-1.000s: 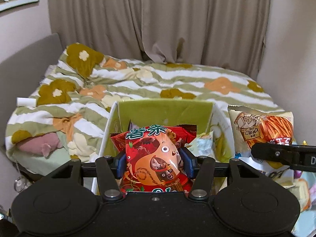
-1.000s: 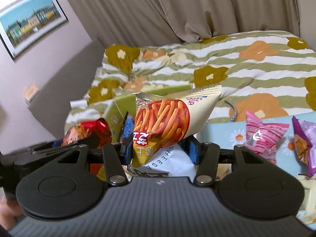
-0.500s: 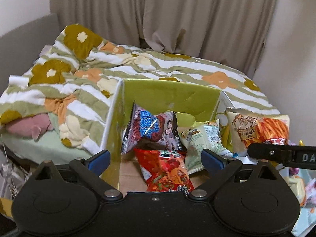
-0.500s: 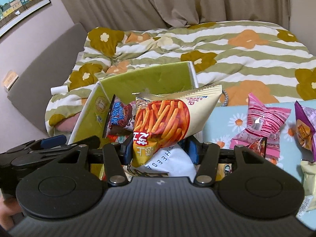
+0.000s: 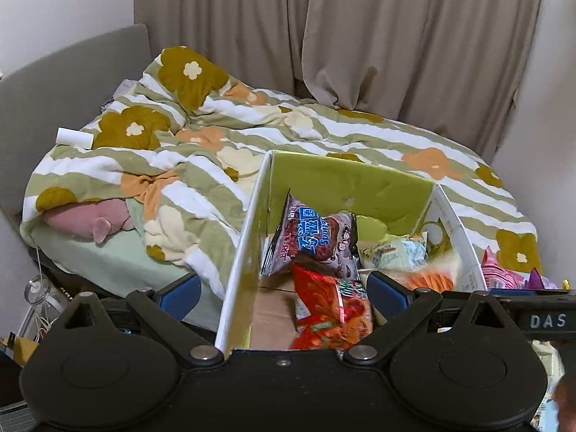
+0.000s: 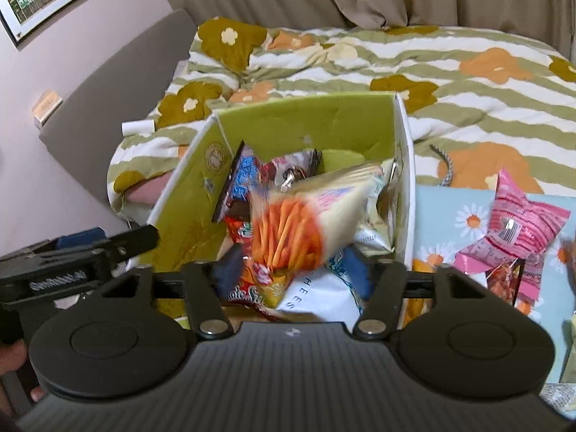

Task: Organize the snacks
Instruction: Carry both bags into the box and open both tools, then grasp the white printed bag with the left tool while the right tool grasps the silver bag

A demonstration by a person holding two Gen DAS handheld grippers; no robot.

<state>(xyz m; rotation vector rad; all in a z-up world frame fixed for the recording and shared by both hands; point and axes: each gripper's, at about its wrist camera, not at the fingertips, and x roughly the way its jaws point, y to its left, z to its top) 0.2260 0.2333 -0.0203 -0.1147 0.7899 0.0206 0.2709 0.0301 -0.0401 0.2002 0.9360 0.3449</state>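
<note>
A green-lined cardboard box holds several snack bags. A red chip bag lies at its near end, a dark blue-labelled bag behind it. My left gripper is open and empty, straddling the box's left wall. My right gripper is open over the box. A cream bag of orange fries is blurred between its fingers, tipping into the box; it shows in the left wrist view as an orange blur.
A light blue daisy-print table to the right of the box carries a pink snack bag and other packets. A bed with a striped flower quilt lies behind, with curtains beyond.
My left gripper opened and dropped the red chip bag into the box. My right gripper moved over the box and opened; the fries bag is falling from it.
</note>
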